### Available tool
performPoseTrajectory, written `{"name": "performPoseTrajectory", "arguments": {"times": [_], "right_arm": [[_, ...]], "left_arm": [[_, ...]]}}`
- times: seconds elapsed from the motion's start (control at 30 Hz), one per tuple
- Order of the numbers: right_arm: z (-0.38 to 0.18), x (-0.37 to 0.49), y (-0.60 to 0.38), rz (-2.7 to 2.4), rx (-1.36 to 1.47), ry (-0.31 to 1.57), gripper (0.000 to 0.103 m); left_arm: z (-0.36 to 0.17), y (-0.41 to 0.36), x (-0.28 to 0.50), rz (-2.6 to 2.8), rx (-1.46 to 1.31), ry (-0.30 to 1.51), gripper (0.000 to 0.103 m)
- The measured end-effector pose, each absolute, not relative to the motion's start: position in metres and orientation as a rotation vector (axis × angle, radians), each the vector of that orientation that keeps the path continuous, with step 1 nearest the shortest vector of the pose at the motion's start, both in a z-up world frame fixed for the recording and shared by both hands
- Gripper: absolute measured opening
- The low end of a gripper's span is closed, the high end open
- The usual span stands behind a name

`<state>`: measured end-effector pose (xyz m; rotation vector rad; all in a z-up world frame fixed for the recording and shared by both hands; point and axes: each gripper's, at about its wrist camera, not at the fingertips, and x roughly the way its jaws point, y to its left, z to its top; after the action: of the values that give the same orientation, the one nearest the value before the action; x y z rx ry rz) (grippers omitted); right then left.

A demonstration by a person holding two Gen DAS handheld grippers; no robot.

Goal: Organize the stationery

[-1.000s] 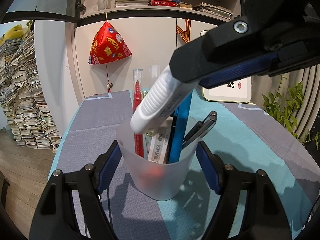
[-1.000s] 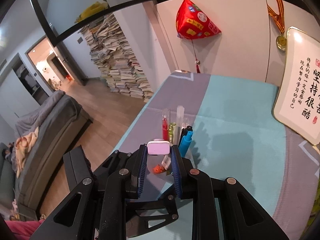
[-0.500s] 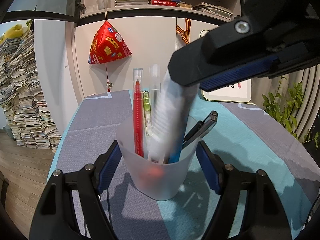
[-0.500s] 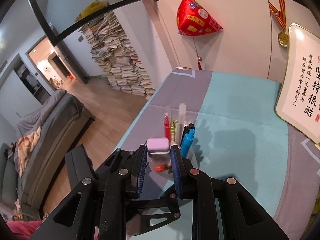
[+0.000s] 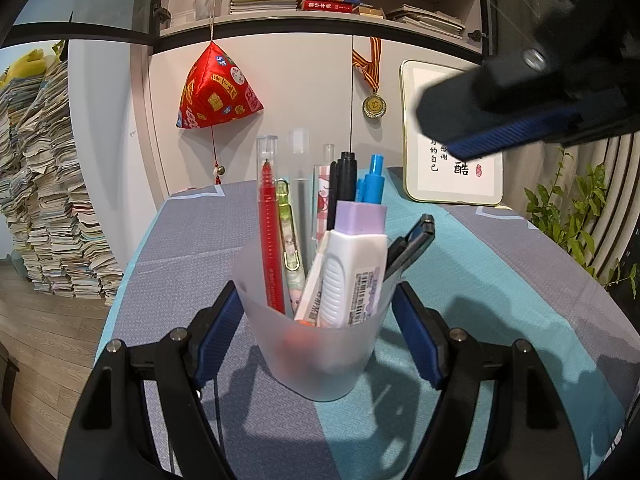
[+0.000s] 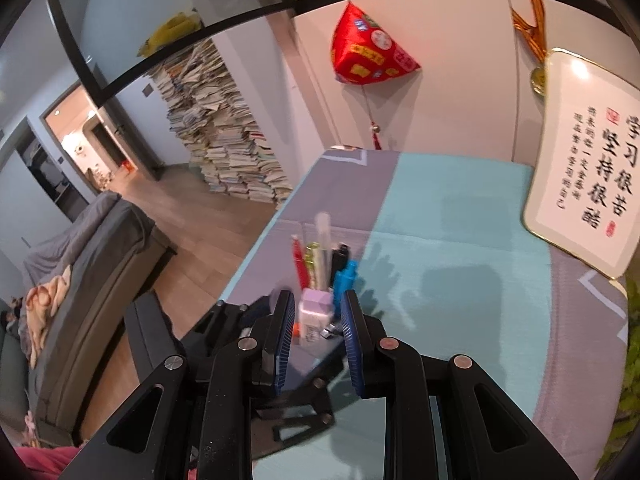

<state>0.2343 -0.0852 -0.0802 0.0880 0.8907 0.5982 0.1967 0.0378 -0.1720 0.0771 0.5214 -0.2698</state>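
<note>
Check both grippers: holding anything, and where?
Left gripper clamps the frosted cup by its side walls, below the rim. Right gripper holds nothing; the correction tape sits in the cup.

The left camera sits low on the left tongs (image 5: 318,316), very close to the cup (image 5: 320,344) on the desk (image 5: 192,248), and looks straight across at the back wall with the red hanging bag (image 5: 214,88). The right camera is higher on the right tongs (image 6: 316,316), and looks down at the same cup (image 6: 316,328), which is a bit blurry here. Both views share the cup, the desk, the red bag and the framed writing (image 5: 452,168).
</note>
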Motion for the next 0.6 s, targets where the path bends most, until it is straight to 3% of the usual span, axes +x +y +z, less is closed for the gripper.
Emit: {"name": "performPoseTrajectory", "arguments": {"times": [0.4, 0.6], "right_arm": [[-0.111, 0.213, -0.139, 0.442, 0.143, 0.912, 0.024], [-0.131, 0.199, -0.17, 0.388, 0.218, 0.957, 0.025]], "left_arm": [[-0.17, 0.038, 0.194, -0.264, 0.085, 0.514, 0.075], [-0.172, 0.034, 0.201, -0.277, 0.102, 0.537, 0.082]]}}
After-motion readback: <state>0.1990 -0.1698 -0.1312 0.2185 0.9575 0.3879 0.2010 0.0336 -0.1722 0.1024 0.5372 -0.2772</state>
